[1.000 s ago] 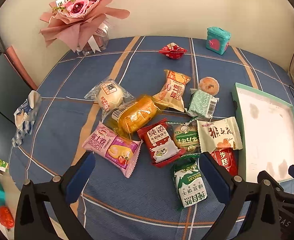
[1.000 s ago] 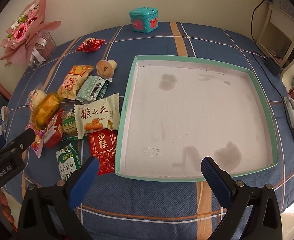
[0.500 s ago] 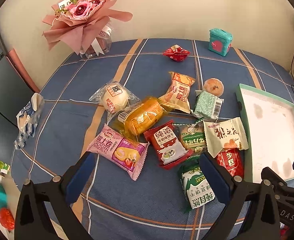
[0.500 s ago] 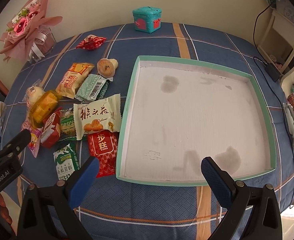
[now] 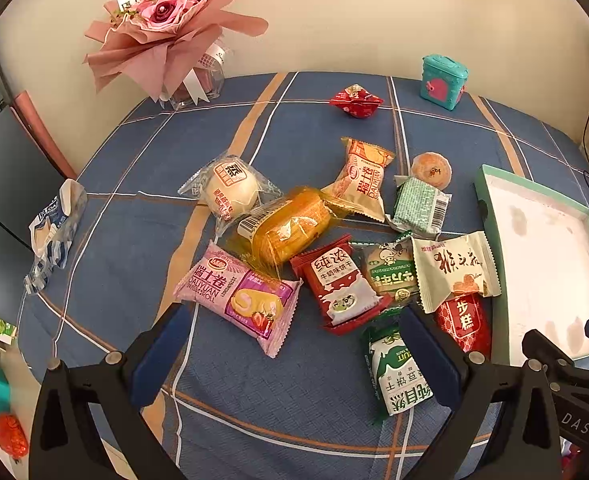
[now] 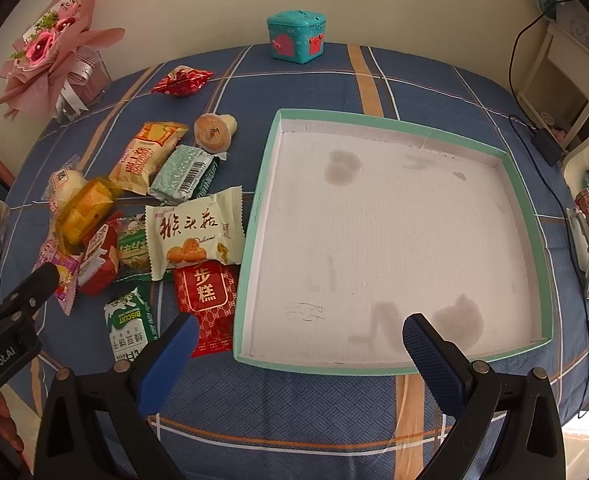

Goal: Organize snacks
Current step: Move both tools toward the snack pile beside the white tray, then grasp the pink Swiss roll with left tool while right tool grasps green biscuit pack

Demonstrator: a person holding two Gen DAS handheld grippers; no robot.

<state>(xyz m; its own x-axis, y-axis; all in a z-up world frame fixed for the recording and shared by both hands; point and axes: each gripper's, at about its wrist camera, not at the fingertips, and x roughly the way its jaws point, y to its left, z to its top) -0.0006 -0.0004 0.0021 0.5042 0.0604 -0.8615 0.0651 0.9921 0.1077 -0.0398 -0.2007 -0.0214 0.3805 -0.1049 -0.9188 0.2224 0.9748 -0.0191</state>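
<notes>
— Snacks, where are they from the fingers outward?
— Left gripper (image 5: 294, 340) is spread wide, grasping nothing, above the pink swiss-roll packet (image 5: 238, 294) and green-white biscuit carton (image 5: 396, 372).
— And the other?
— Right gripper (image 6: 298, 336) is released too, over the near rim of the shallow teal-edged white cardboard tray (image 6: 374, 368); the red foil cake packet (image 6: 208, 300) lies just beside that tray's left wall.

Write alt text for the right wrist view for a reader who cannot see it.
A shallow teal-rimmed tray with a stained white floor sits with no snacks in it on a blue plaid tablecloth, with a cluster of wrapped snacks lying just left of it. The right gripper hovers open over the tray's near edge.
</notes>
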